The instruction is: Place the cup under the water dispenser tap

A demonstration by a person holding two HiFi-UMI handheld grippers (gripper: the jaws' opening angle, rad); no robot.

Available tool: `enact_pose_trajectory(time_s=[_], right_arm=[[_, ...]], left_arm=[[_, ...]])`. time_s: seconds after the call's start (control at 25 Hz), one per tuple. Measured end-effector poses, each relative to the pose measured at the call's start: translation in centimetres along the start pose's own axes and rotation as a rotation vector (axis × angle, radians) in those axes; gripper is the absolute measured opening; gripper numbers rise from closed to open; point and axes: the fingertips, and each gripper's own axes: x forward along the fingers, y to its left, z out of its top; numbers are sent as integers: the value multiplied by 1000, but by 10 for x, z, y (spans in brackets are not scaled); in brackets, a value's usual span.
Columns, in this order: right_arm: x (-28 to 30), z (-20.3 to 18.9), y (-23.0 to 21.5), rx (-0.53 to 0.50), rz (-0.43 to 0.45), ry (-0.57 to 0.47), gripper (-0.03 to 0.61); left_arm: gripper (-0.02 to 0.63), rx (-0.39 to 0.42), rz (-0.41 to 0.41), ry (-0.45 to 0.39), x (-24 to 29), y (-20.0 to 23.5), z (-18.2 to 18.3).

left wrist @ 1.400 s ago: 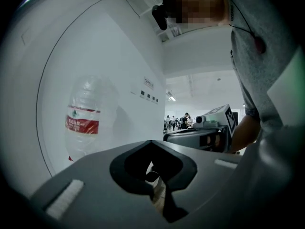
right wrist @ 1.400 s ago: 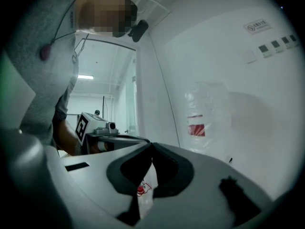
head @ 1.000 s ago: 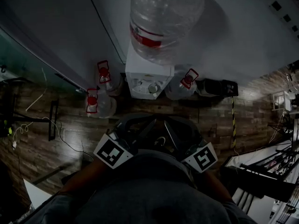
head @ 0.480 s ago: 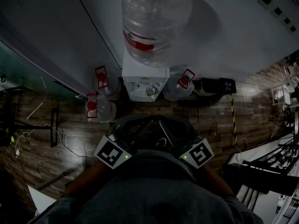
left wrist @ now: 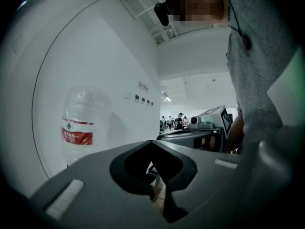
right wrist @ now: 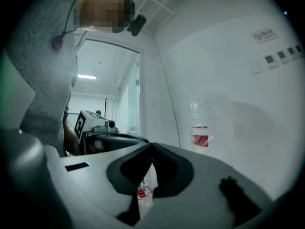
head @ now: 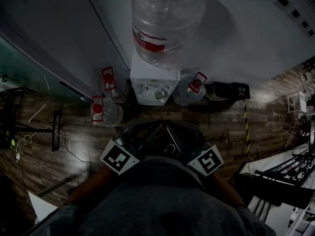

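The white water dispenser stands against the wall with a large clear bottle on top. That bottle also shows in the left gripper view and the right gripper view. My left gripper and right gripper are held close to my body. They point level toward the dispenser, with their tips near each other. The left gripper is shut with nothing in it. So is the right gripper. No cup shows in any view.
Spare water bottles with red caps sit on the wood floor beside the dispenser: two to its left and one to its right. A black box sits further right. Cables trail at the left, and racks crowd the right.
The head view sways slightly. Both grippers stay where they were, still shut.
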Motion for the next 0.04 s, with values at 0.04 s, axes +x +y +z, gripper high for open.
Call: enact_pose_trajectory(time_s=[0.04], right_arm=[[1, -1, 1, -1, 2, 1, 15]], left_arm=[[8, 1, 1, -3, -1, 0, 0]])
